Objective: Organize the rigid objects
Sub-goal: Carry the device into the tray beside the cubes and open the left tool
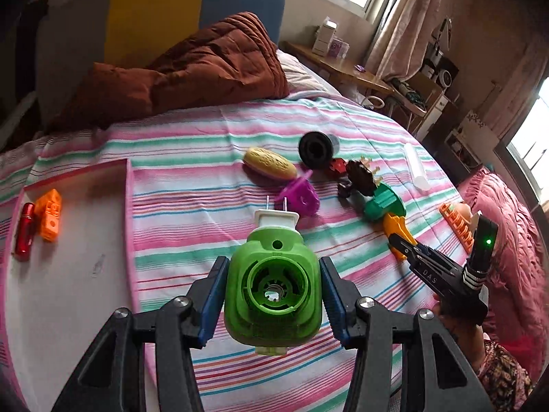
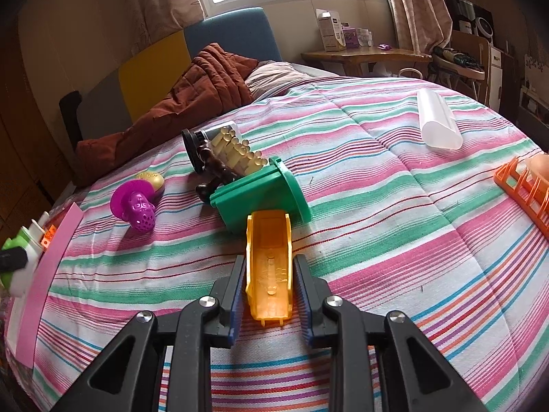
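My left gripper (image 1: 273, 266) is shut on a green plug-in device (image 1: 272, 295) with a white two-pin plug, held above the striped bedspread. To its left lies a pink-rimmed white tray (image 1: 129, 189) holding a red cylinder (image 1: 24, 231) and an orange block (image 1: 50, 219). My right gripper (image 2: 269, 264) is shut on an orange plastic chute (image 2: 270, 267), whose far end touches a green toy bin (image 2: 260, 194) lying on its side. In the left wrist view the right gripper (image 1: 399, 243) shows at the right with the chute (image 1: 398, 228).
On the bed lie a purple perforated toy (image 2: 139, 206), a yellow oval (image 1: 269, 163), a black jar (image 1: 315, 147), a brown figure with yellow sticks (image 2: 233, 158), a translucent tube (image 2: 437, 120) and an orange rack (image 2: 525, 189). A brown quilt (image 1: 206, 65) is heaped near the headboard.
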Motion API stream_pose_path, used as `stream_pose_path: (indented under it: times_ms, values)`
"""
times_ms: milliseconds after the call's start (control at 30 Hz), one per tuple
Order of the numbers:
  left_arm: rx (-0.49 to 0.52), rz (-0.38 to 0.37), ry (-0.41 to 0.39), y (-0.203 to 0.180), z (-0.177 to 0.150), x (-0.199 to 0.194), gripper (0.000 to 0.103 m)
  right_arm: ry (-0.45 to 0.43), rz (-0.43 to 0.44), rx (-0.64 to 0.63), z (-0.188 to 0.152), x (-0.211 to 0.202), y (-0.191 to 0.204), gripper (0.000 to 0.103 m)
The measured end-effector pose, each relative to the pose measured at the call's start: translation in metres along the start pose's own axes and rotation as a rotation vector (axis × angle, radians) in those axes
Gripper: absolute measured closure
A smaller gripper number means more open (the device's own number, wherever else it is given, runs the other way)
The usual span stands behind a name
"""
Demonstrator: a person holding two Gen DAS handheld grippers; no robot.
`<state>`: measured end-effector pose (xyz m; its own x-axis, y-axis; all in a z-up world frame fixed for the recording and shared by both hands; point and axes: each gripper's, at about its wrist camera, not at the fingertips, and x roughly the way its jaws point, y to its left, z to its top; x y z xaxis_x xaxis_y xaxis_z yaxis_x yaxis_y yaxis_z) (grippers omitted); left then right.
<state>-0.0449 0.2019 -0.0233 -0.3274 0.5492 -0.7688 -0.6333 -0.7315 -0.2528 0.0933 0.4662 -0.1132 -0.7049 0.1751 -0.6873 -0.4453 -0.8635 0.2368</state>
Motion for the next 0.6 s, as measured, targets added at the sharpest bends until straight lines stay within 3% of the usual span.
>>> stream_pose_path:
  times_ms: [167, 400, 600]
  values:
    - [-0.052, 0.08, -0.048, 0.051, 0.008, -0.017, 0.05, 0.031, -0.071, -0.065, 0.002, 0.0, 0.015, 0.078]
    - [-0.142, 0.179, -0.019, 0.125, 0.013, -0.002, 0.05, 0.041, 0.009, 0.078, 0.004, -0.016, 0.021, 0.078]
    - [-0.211, 0.229, 0.036, 0.163, 0.016, 0.028, 0.05, 0.041, 0.111, 0.088, 0.003, -0.033, 0.059, 0.078]
